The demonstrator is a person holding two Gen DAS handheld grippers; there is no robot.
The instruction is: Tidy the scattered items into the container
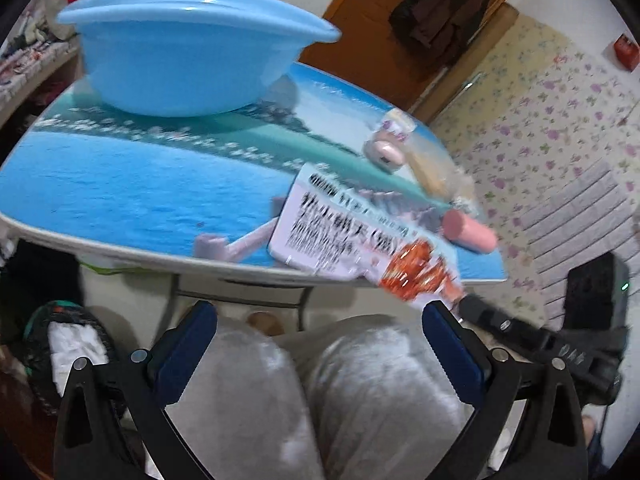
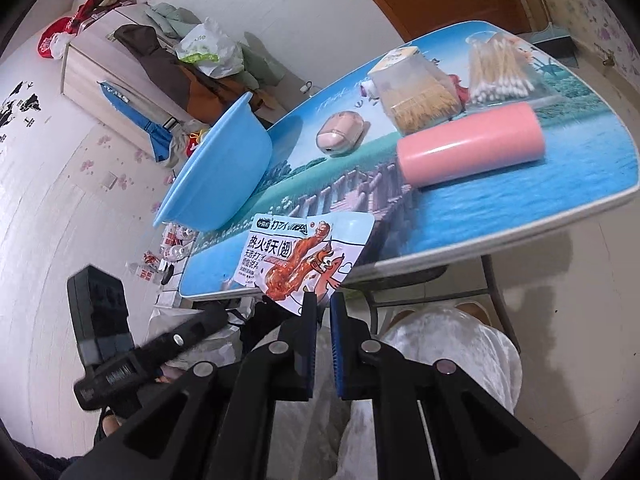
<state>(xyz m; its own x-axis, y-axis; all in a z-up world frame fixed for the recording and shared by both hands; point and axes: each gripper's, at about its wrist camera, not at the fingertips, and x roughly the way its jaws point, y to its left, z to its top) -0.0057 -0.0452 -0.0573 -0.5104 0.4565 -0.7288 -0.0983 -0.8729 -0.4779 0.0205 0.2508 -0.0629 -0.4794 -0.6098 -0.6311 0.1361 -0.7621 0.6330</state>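
Note:
A light blue plastic basin (image 1: 192, 52) stands on the sea-print table (image 1: 120, 184); it also shows in the right wrist view (image 2: 224, 168). My right gripper (image 2: 324, 300) is shut on the lower edge of a white snack packet with a red chicken-wing picture (image 2: 308, 256), held at the table's near edge; the packet shows in the left wrist view (image 1: 352, 236). My left gripper (image 1: 320, 320) is open and empty, below the table edge over grey-trousered knees. A pink cylinder (image 2: 472, 148), a small pink case (image 2: 340, 132), a toothpick box (image 2: 416, 92) and a cotton-swab box (image 2: 500, 68) lie on the table.
The table's metal legs (image 2: 496, 300) run under the near edge. A wooden door (image 1: 384, 40) stands behind the table. A cabinet piled with clothes and bags (image 2: 160, 52) is at the far left. A slippered foot (image 1: 68, 344) is on the floor.

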